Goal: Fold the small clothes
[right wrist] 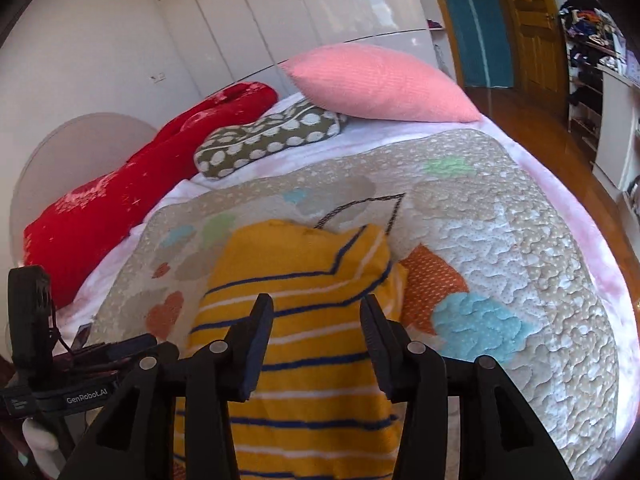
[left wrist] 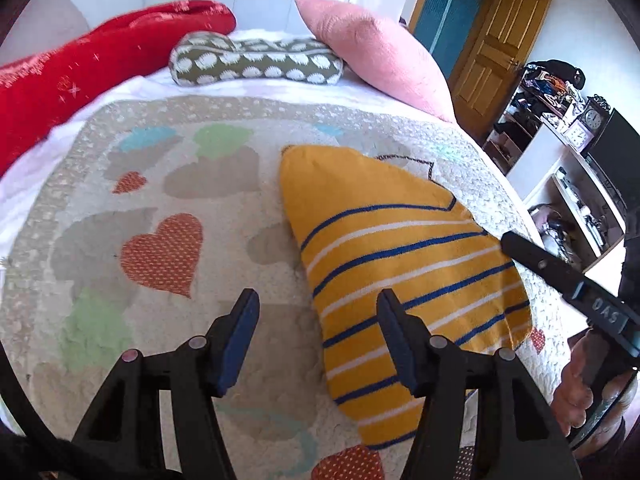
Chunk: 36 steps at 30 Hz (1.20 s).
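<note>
Yellow striped garment (left wrist: 404, 264) lies folded on the quilt (left wrist: 168, 184) in the left wrist view; left gripper (left wrist: 316, 336) hangs parted, empty. Right wrist view: right gripper (right wrist: 316, 344) gapes, seemingly above the cloth.

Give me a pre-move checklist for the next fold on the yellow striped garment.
1. Left tool empty: ok, the fingers stand apart with nothing between them.
2. Right tool empty: ok, it is open above the yellow striped garment, pads not pressing on it.
3. Garment lying flat on the quilt: ok, though the far end looks bunched in the right wrist view.
4. Garment already folded: ok, a folded-over layer with a blue edge shows at the far end.
5. Near hem position: cannot tell, it is hidden under the tools.
6. Nearby obstacles: ok, the spotted pillow and pink pillow lie apart at the head of the bed.
</note>
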Motion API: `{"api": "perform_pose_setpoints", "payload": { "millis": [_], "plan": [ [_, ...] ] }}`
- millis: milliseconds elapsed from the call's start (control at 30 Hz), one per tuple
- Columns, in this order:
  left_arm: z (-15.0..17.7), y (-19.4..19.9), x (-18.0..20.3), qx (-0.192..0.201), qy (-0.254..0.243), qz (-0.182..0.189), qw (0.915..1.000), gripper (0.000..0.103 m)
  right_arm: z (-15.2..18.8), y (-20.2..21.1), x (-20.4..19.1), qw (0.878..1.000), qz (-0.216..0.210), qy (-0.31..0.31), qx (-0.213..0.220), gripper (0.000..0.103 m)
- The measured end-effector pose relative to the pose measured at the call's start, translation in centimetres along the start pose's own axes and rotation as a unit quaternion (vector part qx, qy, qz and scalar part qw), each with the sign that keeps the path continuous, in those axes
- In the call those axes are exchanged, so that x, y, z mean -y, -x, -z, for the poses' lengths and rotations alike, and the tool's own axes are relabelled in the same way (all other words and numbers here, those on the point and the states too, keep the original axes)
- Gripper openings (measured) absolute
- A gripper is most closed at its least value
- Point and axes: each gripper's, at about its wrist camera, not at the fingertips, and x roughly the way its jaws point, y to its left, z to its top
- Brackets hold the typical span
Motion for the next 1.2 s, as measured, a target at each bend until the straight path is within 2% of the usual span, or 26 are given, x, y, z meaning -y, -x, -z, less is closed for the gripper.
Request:
{"api": "perform_pose_setpoints", "payload": {
  "millis": [33, 100, 167, 267, 300, 367, 400, 433, 500, 533, 600, 633, 700, 733, 800, 867, 1000, 1200],
  "plan": [
    [0.4, 1.4, 0.0, 0.022, -0.006, -0.017, 0.9996, 0.062, 0.5, -0.5, -0.5, 1.0, -0.008, 0.004, -0.008, 0.058],
    [1.3, 4.6, 0.8, 0.078, -0.022, -0.059, 0.9949, 0.074, 2.1, -2.6, -0.8, 0.999, -0.002, 0.002, -0.035, 0.059],
    [2.1, 8.0, 1.4, 0.145, -0.037, -0.104, 0.9833, 0.083, 3.9, -4.8, -0.2, 0.998, 0.023, -0.017, -0.057, 0.062],
    [2.9, 12.6, 2.0, 0.228, -0.049, -0.154, 0.9603, 0.096, 4.9, -5.0, -0.7, 0.998, 0.055, 0.005, -0.042, 0.063],
    [3.4, 14.1, 2.3, 0.253, -0.049, -0.168, 0.9514, 0.096, 4.9, -4.5, -1.1, 0.997, 0.061, 0.012, -0.041, 0.063],
    [4.4, 16.1, 2.7, 0.282, -0.044, -0.181, 0.9412, 0.098, 5.0, -2.8, -1.8, 0.998, 0.055, 0.012, -0.034, 0.064],
    [4.9, 16.8, 2.9, 0.29, -0.04, -0.172, 0.9406, 0.099, 5.1, -1.8, -2.1, 0.998, 0.047, 0.011, -0.027, 0.064],
    [5.2, 17.3, 3.0, 0.29, -0.038, -0.154, 0.9439, 0.099, 5.3, -0.6, -2.5, 0.999, 0.043, 0.01, -0.019, 0.066],
    [5.8, 17.6, 3.2, 0.262, -0.034, -0.101, 0.959, 0.099, 6.1, 1.9, -3.5, 0.999, 0.048, 0.014, 0.009, 0.077],
    [6.1, 17.4, 3.5, 0.249, -0.033, -0.088, 0.9638, 0.1, 6.6, 3.2, -3.9, 0.998, 0.056, 0.017, 0.028, 0.081],
    [6.5, 16.5, 3.6, 0.226, -0.033, -0.075, 0.9706, 0.1, 7.6, 6.0, -4.5, 0.994, 0.077, 0.016, 0.075, 0.099],
    [6.7, 16.1, 3.6, 0.215, -0.033, -0.073, 0.9734, 0.1, 8.3, 7.3, -4.7, 0.99, 0.09, 0.014, 0.104, 0.103],
    [7.1, 15.2, 3.6, 0.189, -0.031, -0.067, 0.9793, 0.099, 9.4, 9.6, -5.0, 0.98, 0.119, 0.005, 0.158, 0.103],
    [7.5, 14.8, 3.5, 0.176, -0.027, -0.061, 0.9821, 0.099, 9.8, 10.2, -5.0, 0.976, 0.134, -0.002, 0.173, 0.103],
    [8.1, 14.0, 3.3, 0.151, -0.019, -0.054, 0.9869, 0.099, 9.9, 10.7, -4.5, 0.974, 0.149, -0.02, 0.17, 0.103],
    [8.7, 13.4, 3.2, 0.133, -0.013, -0.055, 0.9896, 0.099, 9.9, 10.8, -3.5, 0.976, 0.142, -0.041, 0.157, 0.103],
    [9.5, 12.6, 3.2, 0.114, -0.018, -0.076, 0.9904, 0.099, 10.4, 11.8, -3.0, 0.976, 0.13, -0.065, 0.165, 0.103],
    [9.7, 11.9, 2.5, 0.1, -0.014, -0.087, 0.9911, 0.099, 11.0, 13.8, -5.4, 0.97, 0.136, -0.032, 0.198, 0.103]
  ]
}}
